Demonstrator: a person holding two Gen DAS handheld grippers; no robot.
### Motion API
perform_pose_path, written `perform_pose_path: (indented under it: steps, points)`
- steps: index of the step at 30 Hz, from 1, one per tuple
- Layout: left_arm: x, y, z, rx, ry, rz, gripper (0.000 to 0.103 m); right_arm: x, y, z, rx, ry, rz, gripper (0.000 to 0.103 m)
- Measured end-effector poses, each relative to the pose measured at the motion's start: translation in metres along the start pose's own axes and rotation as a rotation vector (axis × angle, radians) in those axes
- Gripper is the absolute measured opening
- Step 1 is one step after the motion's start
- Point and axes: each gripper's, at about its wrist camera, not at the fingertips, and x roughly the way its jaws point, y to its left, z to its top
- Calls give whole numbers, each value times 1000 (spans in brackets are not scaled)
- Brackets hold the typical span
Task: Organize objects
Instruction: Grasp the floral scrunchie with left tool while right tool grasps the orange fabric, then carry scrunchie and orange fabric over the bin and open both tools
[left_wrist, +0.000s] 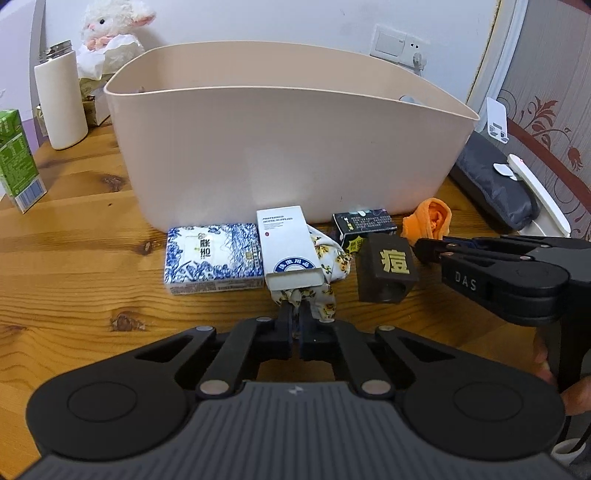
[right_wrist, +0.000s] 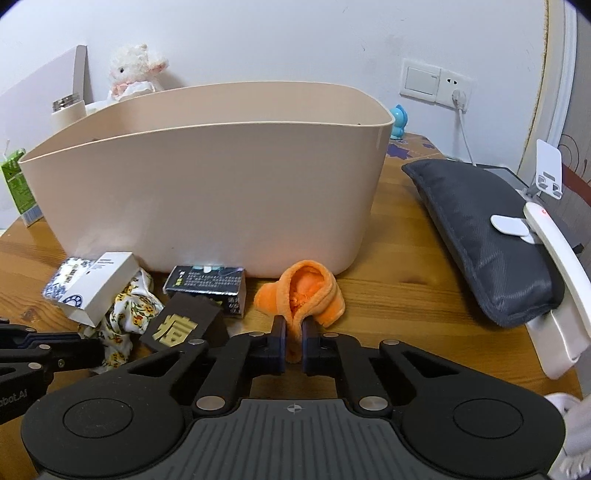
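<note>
A large beige bin (left_wrist: 288, 147) stands on the wooden table, also in the right wrist view (right_wrist: 207, 184). In front of it lie a blue-and-white box (left_wrist: 210, 258), a white box (left_wrist: 288, 251) resting on a floral cloth (left_wrist: 328, 266), a dark printed pack (left_wrist: 364, 225), a black box with a gold character (left_wrist: 386, 271) and an orange cloth (left_wrist: 430, 219). My left gripper (left_wrist: 294, 312) is shut on the near end of the floral cloth. My right gripper (right_wrist: 293, 334) is shut on the orange cloth (right_wrist: 304, 291).
A white bottle (left_wrist: 61, 99), a green carton (left_wrist: 16, 158) and a plush lamb (left_wrist: 110, 33) stand at the back left. A dark grey pouch (right_wrist: 480, 236) with a white device (right_wrist: 557, 266) lies at the right. A wall socket (right_wrist: 437, 83) is behind.
</note>
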Motion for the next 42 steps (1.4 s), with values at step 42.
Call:
perform_pose_path:
  steps: [42]
  points:
    - [-121, 8, 74, 5, -367, 65, 3, -105, 11, 75, 13, -257, 48, 8]
